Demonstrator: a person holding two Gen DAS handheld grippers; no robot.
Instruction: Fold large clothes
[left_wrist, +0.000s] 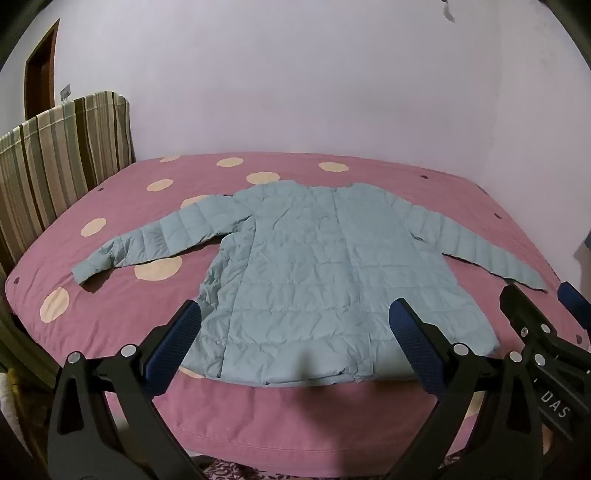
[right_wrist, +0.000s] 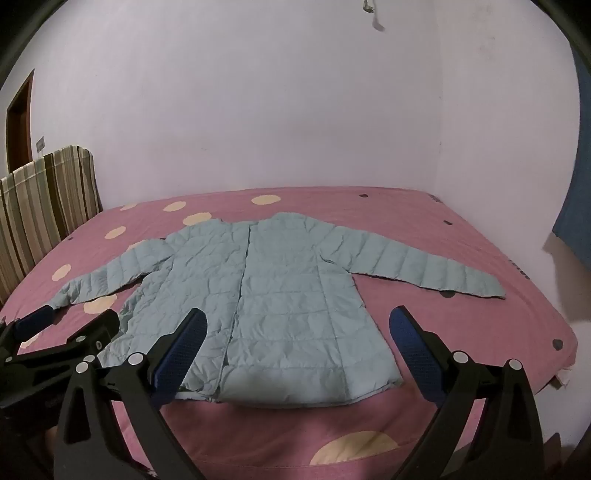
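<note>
A wide bed under a pink sheet with cream dots (left_wrist: 303, 417) is stretching out ahead of both tongs. A pale blue quilted puffer jacket (left_wrist: 325, 280) is lying flat on it, front up, sleeves spread to either side, its hem nearest the tongs. The left gripper (left_wrist: 295, 332) is hovering above the hem with its blue-padded fingers standing wide apart, holding nothing. The right gripper (right_wrist: 297, 336) is hanging just beside it over the hem, likewise spread wide and gripping nothing.
</note>
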